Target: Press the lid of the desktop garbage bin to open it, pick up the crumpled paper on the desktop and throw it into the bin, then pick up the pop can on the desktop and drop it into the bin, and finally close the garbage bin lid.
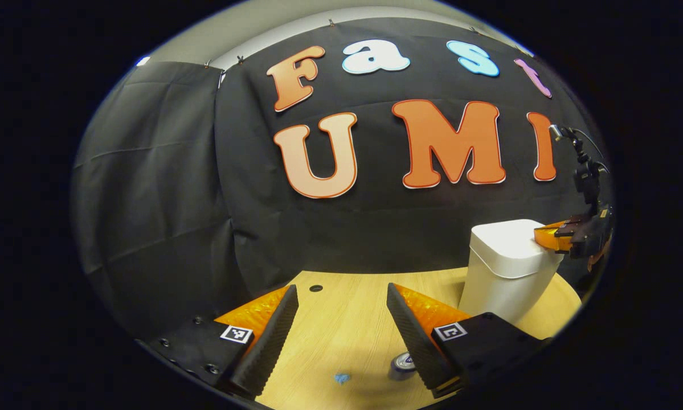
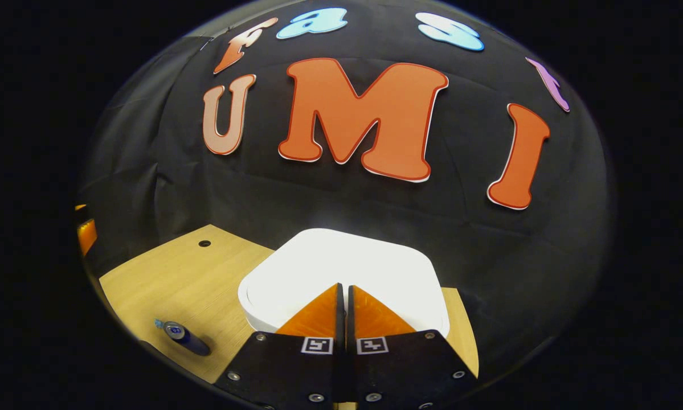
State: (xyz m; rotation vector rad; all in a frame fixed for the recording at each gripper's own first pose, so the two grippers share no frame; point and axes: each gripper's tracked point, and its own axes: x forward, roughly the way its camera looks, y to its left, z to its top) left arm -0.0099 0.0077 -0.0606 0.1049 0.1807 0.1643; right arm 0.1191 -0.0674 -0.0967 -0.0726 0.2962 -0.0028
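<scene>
The white desktop bin (image 1: pixel 509 273) stands on the wooden table at the right with its lid (image 2: pixel 341 265) down. My right gripper (image 2: pixel 344 286) is shut, fingers pressed together with nothing between them, their tips over the near part of the lid; whether they touch it I cannot tell. In the left gripper view the right gripper (image 1: pixel 547 236) reaches the lid's right edge. My left gripper (image 1: pixel 341 287) hangs open over the table, left of the bin. The pop can (image 1: pixel 401 364) (image 2: pixel 182 336) sits near its right finger. A small blue crumpled scrap (image 1: pixel 342 377) lies beside the can.
The wooden table (image 1: pixel 347 324) ends at the black cloth wall behind the bin. A small round hole (image 1: pixel 316 288) (image 2: pixel 204 243) sits in the tabletop near the back. The left gripper (image 2: pixel 85 233) shows at the far left edge of the right gripper view.
</scene>
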